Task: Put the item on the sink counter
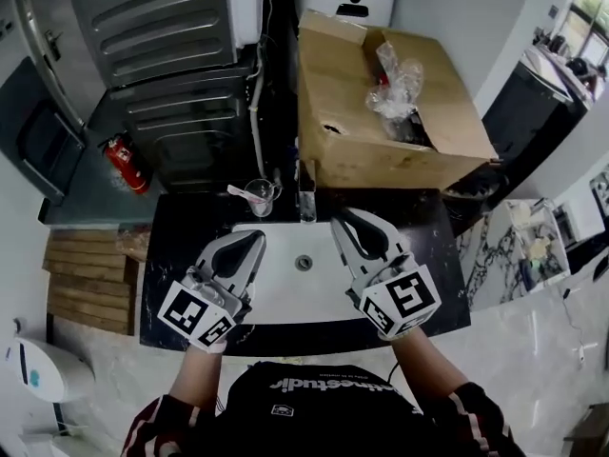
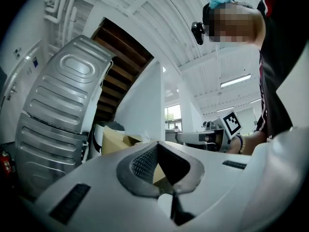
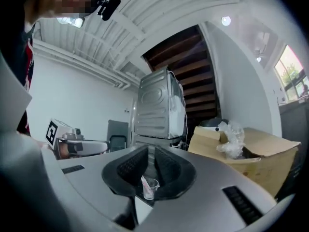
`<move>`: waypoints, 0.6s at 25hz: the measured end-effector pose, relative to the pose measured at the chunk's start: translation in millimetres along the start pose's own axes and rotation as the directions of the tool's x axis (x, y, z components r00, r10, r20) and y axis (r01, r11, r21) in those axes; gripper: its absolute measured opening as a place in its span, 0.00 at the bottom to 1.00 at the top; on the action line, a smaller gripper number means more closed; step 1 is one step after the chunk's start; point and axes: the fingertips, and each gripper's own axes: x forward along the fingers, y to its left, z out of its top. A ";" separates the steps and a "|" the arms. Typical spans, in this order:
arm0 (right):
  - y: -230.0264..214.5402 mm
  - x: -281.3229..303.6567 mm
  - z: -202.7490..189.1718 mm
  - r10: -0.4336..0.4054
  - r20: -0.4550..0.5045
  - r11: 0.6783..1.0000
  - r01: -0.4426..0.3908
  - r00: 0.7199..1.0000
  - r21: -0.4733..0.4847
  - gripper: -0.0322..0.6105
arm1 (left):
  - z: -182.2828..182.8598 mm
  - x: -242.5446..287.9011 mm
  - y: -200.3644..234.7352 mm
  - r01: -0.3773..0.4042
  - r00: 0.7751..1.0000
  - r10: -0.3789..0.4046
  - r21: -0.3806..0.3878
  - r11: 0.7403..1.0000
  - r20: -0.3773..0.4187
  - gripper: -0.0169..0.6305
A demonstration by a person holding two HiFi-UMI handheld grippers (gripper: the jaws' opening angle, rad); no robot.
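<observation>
The cup stands on the tabletop at 11 o'clock of the basin, close to its rim. The left gripper has its fingers together and the right gripper has them a slit apart; both are empty. A careless swing by either could tip the cup into the basin.

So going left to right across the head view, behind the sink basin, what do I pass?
fire extinguisher → glass cup → faucet → crumpled plastic bag, lying in the cardboard box
</observation>
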 end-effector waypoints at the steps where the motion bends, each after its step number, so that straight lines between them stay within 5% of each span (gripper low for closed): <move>1: -1.9 -12.9 4.2 -0.001 0.008 1.000 0.001 1.000 0.006 0.11 | -0.4 6.3 -11.0 0.021 1.000 -0.021 -0.001 1.000 -0.002 0.05; 7: -2.9 -62.1 6.6 -0.017 0.017 0.999 0.016 1.000 0.048 0.11 | -4.9 25.4 -57.7 0.091 0.996 -0.091 -0.005 0.996 -0.018 0.05; 15: -1.4 -78.6 -10.7 -0.032 -0.011 0.994 0.033 0.999 0.100 0.11 | -3.2 25.2 -72.6 0.092 0.995 -0.092 -0.001 0.996 -0.022 0.05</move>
